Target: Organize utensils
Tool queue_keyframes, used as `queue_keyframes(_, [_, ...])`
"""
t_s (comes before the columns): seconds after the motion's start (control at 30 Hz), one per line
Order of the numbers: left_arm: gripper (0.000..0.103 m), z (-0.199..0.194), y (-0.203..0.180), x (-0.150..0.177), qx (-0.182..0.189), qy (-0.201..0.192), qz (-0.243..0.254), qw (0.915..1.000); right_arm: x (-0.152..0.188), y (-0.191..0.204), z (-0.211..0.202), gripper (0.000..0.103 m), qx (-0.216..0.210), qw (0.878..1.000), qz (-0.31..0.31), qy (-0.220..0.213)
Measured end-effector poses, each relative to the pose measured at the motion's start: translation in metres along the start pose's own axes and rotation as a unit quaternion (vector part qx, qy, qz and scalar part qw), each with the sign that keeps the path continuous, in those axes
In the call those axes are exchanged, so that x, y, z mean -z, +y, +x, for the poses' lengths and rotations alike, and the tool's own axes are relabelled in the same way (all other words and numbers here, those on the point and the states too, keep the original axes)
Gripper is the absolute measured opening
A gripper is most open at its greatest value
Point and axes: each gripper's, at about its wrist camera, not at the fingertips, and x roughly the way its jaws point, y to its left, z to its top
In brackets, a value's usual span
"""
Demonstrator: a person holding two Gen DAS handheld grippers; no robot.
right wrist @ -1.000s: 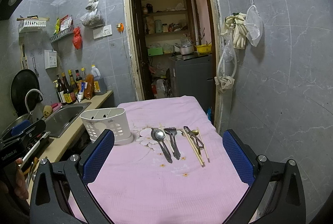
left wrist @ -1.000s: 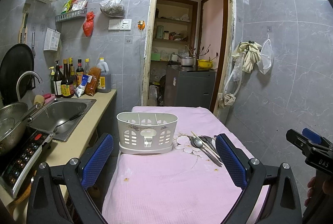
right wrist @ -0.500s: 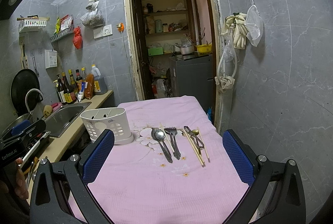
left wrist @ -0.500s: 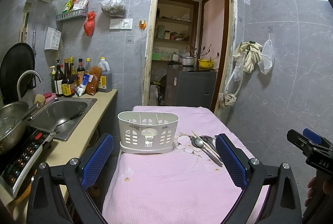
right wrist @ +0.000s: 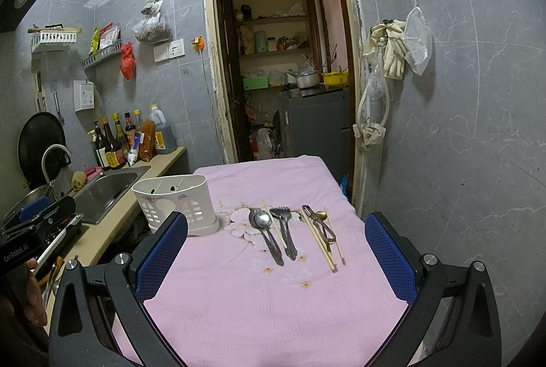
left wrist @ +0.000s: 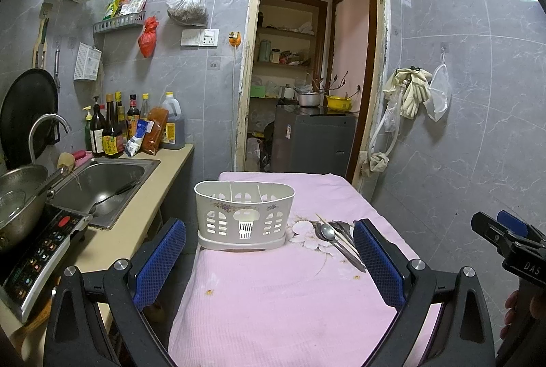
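Note:
A white slotted utensil holder (left wrist: 244,215) (right wrist: 175,205) stands upright on the pink tablecloth (left wrist: 279,298) (right wrist: 259,295), its compartments empty. To its right lie spoons (right wrist: 268,235) (left wrist: 332,239), forks (right wrist: 285,230), a peeler (right wrist: 319,225) and wooden chopsticks (right wrist: 322,242), side by side. My left gripper (left wrist: 269,259) is open above the near cloth, facing the holder. Open as well, my right gripper (right wrist: 276,259) hangs above the cloth, short of the utensils. Nothing is between either pair of fingers.
A counter with a steel sink (left wrist: 99,187), an induction cooker (left wrist: 41,251), a metal bowl and sauce bottles (left wrist: 112,131) runs along the left of the table. An open doorway (left wrist: 307,76) lies behind. The tiled wall (right wrist: 460,145) stands close on the right.
The left wrist view has risen or drawn back slightly, so the holder sits a little lower in frame. The right gripper and the utensils have not visibly moved.

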Motion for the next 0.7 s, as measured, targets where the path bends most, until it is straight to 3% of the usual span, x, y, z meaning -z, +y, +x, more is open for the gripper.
queue_keyframes(0.7, [0.099, 0.023, 0.003, 0.001, 0.013, 0.008, 0.02, 0.9997, 0.002, 0.012, 0.017, 0.102, 0.013, 1.0, -0.004, -0.001])
